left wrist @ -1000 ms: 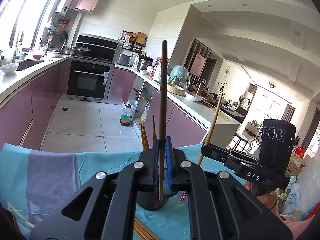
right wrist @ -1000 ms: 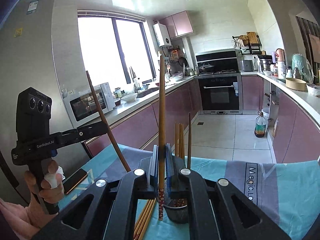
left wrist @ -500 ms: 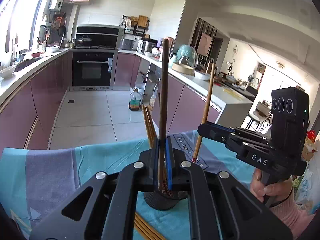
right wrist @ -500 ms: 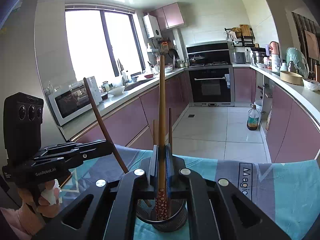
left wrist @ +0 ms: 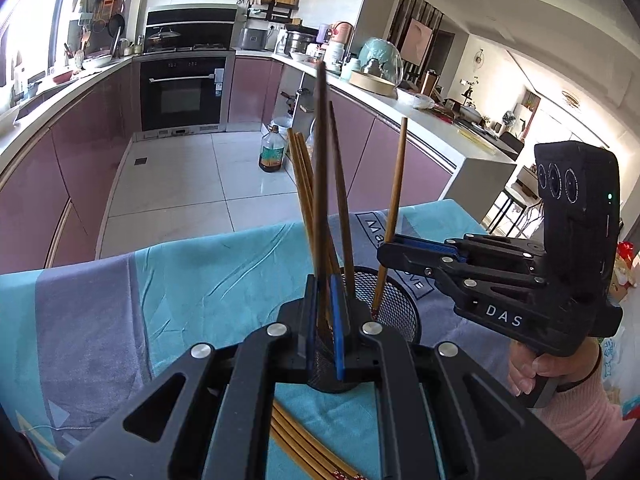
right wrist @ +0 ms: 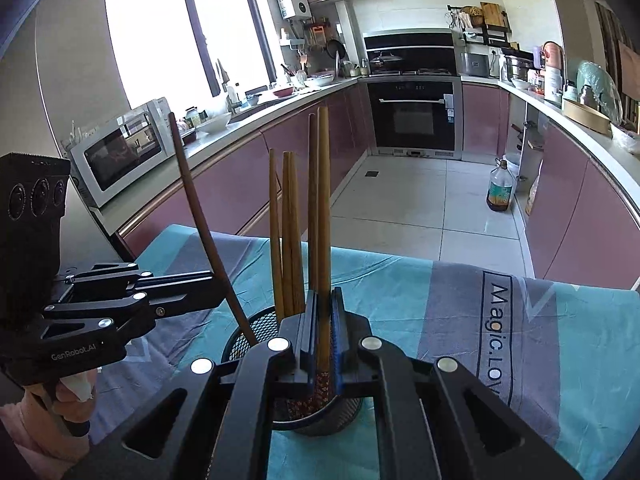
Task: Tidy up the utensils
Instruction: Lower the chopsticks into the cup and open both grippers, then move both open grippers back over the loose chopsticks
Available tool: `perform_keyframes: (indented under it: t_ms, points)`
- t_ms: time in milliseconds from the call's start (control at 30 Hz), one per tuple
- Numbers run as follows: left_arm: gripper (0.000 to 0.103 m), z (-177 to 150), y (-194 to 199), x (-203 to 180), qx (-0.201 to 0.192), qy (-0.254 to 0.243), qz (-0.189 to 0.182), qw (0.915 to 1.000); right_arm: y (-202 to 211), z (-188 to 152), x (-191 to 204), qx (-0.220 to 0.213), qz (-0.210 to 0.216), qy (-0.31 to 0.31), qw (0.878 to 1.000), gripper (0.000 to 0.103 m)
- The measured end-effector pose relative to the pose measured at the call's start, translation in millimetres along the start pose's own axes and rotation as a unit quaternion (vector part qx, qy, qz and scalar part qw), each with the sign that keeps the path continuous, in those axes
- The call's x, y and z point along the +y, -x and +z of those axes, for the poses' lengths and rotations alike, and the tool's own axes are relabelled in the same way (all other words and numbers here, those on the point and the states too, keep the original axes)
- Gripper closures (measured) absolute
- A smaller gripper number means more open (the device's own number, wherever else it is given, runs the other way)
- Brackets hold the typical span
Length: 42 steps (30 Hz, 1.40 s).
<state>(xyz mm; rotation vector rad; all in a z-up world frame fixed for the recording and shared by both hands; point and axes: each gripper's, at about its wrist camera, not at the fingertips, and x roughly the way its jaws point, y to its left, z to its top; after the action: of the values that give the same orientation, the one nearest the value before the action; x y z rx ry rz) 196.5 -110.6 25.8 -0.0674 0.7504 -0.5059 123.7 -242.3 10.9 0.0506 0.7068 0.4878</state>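
A black mesh holder point(left wrist: 396, 304) point(right wrist: 256, 332) stands on the blue cloth with several chopsticks point(left wrist: 302, 184) point(right wrist: 290, 232) upright in it. My left gripper point(left wrist: 323, 284) point(right wrist: 218, 284) is shut on a dark brown chopstick point(left wrist: 320, 160) point(right wrist: 192, 192), whose lower end reaches inside the holder. My right gripper point(right wrist: 323, 300) point(left wrist: 390, 246) is shut on a lighter chopstick point(right wrist: 323, 200) point(left wrist: 398, 176). Its red patterned end sits inside the holder. Both grippers hover just above the holder's rim, one on each side.
Loose chopsticks point(left wrist: 296, 440) lie on the blue and grey cloth point(left wrist: 200, 280) under my left gripper. The table's far edge drops to a tiled kitchen floor. A microwave point(right wrist: 120, 152) stands on the counter at the left. A hand point(left wrist: 536, 368) grips the right handle.
Both grippers have come down and tipped forward over the holder. The two held chopsticks have gone from above the cloth into the holder.
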Motion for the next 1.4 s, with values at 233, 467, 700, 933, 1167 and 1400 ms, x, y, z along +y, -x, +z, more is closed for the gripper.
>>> perform_keyframes:
  t_ms: [233, 467, 700, 933, 1167, 1400]
  points:
    - [0.085, -5.5, -1.4, 5.2, -0.006, 0.013, 0.018, 0.9997, 3.4, -0.7, -8.8, -0.015, -0.001, -0.024, 1.0, 0.087]
    - [0.072, -11.9, 14.5, 8.2, -0.039, 0.013, 0.042, 0.9983, 18.0, -4.1, -7.3, -0.035, 0.008, -0.024, 0.999, 0.084]
    - [0.062, -30.2, 42.2, 13.5, -0.072, 0.014, 0.061, 0.9954, 44.0, -19.4, 9.3, -0.059, 0.033, -0.006, 0.998, 0.079]
    - [0.048, -76.1, 56.1, 26.7, -0.058, 0.026, 0.094, 0.9935, 52.1, -51.7, 37.3, -0.043, 0.073, 0.022, 0.996, 0.071]
    - [0.047, -125.3, 39.6, 45.4, 0.007, 0.044, 0.103, 0.9937, 6.2, -94.3, 54.1, 0.051, 0.085, 0.01, 0.995, 0.07]
    - [0.047, -156.8, 19.9, 47.5, 0.038, 0.062, 0.1, 0.9923, -23.6, -109.0, 62.6, 0.096, 0.069, 0.007, 0.993, 0.071]
